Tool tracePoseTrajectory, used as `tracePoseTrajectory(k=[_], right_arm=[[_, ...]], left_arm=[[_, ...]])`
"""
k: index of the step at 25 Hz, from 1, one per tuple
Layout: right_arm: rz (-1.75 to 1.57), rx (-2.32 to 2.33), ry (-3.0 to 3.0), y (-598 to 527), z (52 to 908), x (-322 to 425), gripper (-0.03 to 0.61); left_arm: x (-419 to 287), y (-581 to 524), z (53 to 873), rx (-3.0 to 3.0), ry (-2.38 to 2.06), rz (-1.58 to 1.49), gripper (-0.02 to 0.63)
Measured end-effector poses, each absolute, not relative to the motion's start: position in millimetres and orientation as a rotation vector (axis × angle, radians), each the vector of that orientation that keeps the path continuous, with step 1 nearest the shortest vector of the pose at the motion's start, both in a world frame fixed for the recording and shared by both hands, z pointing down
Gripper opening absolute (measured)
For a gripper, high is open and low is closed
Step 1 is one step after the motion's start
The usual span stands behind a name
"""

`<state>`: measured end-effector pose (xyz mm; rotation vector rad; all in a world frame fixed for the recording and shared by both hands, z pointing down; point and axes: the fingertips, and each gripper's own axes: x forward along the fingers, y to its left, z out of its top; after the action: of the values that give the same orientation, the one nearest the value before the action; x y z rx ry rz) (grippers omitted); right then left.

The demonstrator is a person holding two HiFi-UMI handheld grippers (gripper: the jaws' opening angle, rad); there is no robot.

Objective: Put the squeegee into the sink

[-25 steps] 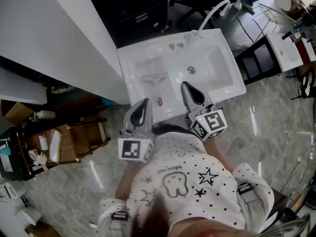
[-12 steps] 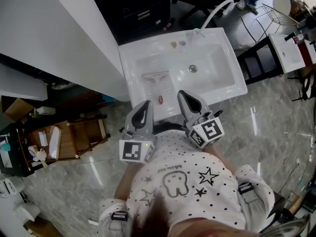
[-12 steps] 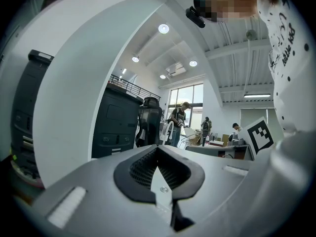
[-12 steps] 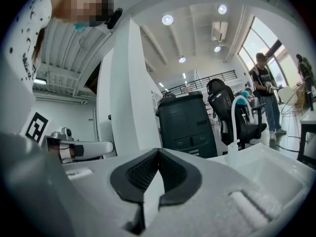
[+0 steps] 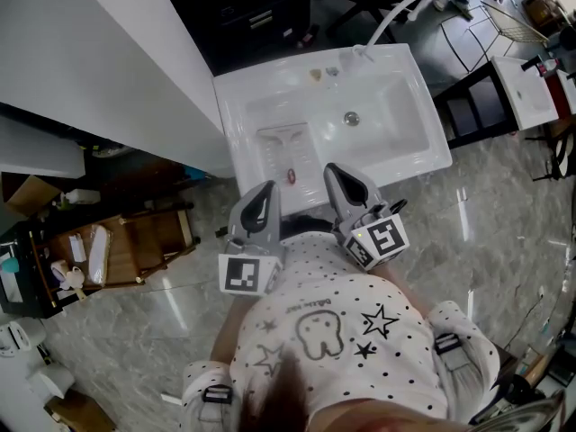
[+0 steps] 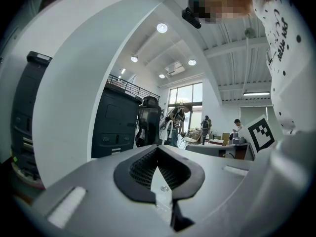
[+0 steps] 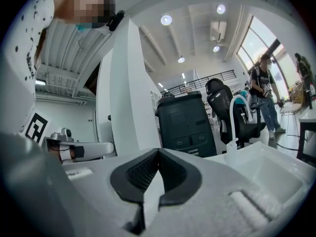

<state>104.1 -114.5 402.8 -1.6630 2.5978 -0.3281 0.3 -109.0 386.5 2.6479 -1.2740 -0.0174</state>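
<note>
The white sink lies ahead of me in the head view. A pale, flat squeegee with a small red end lies in the sink's left part. My left gripper is held at the sink's front edge, shut and holding nothing. My right gripper is beside it, its tip just over the front rim, also shut and holding nothing. In the left gripper view the left gripper shows closed black pads. In the right gripper view the right gripper looks the same, with the sink and its faucet to the right.
A white curved faucet stands at the sink's back edge. A white partition wall runs along the left, with a dark printer behind. A wooden shelf with clutter stands at the lower left. People stand far off in both gripper views.
My right gripper has drawn back a little from the sink toward my body. The left gripper has stayed where it was.
</note>
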Motion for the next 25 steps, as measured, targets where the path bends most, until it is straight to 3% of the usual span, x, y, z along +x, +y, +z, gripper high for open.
tracePoseTrajectory(k=[25], right_arm=[[-0.385,-1.652,2.728,-118,425,89,-0.006]], left_arm=[[9,-115,422,2.520,-1.172,0.059,-0.005]])
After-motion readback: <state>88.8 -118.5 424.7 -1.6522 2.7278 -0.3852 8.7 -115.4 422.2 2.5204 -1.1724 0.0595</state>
